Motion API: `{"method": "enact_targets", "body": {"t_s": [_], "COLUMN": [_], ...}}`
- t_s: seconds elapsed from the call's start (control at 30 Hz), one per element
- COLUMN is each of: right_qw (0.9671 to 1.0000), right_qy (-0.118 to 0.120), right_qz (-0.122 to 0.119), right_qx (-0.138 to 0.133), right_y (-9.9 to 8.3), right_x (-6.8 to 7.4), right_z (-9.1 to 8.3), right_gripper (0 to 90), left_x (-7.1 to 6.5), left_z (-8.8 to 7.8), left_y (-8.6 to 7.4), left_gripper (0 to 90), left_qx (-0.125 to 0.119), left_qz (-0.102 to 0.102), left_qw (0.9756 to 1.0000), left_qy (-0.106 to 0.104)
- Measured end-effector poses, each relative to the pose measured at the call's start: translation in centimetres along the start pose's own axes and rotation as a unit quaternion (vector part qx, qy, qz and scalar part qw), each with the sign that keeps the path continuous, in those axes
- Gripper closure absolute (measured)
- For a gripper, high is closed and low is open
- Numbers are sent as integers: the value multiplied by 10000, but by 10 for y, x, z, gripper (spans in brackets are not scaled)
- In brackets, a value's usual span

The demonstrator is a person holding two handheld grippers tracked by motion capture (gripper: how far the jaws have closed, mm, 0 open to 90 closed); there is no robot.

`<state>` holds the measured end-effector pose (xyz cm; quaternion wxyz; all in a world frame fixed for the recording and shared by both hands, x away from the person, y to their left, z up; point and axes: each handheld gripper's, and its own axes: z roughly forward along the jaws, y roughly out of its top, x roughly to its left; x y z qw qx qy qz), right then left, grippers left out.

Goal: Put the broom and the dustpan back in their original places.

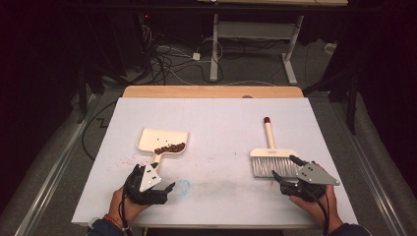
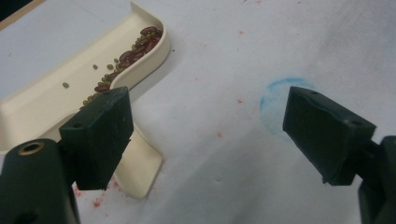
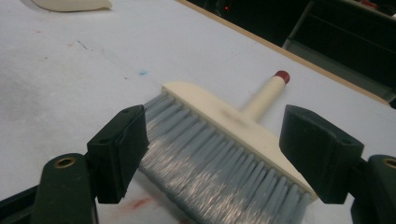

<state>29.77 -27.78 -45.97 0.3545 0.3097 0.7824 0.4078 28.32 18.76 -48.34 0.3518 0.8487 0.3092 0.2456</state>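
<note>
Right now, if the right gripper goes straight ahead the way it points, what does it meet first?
Most likely the grey bristles of the cream-backed hand brush: they lie between the right gripper's open jaws, though exact height is unclear.

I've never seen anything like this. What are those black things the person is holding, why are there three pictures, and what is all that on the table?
A person sits at a white table and holds a hand tool in each hand. Each tool ends in a two-jawed claw that can pinch things.

The high view looks down from above the person. There the left claw sits at the lower left and the right claw at the lower right. The other two pictures come from small cameras riding on the claws, looking out between the black jaws.

On the table lie a cream dustpan holding reddish-brown beans, and a brush with grey bristles and a red-tipped handle.

Nothing is held. Both claws are open: the left one is beside the dustpan's handle, the right one close over the brush bristles.
</note>
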Motion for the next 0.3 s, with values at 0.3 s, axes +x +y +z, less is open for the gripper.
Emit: {"method": "enact_targets", "body": {"t_s": [0.3], "right_qw": [9998], "right_qy": [-122], "right_qz": [139], "right_qx": [-110], "right_y": [2], "right_x": [-5], "right_z": [-2], "right_gripper": [243], "left_x": [1], "left_z": [-1], "left_y": [0], "left_gripper": [164], "left_qx": [-8], "left_qz": [-18], "left_qw": [10000], "left_qy": [47]}}
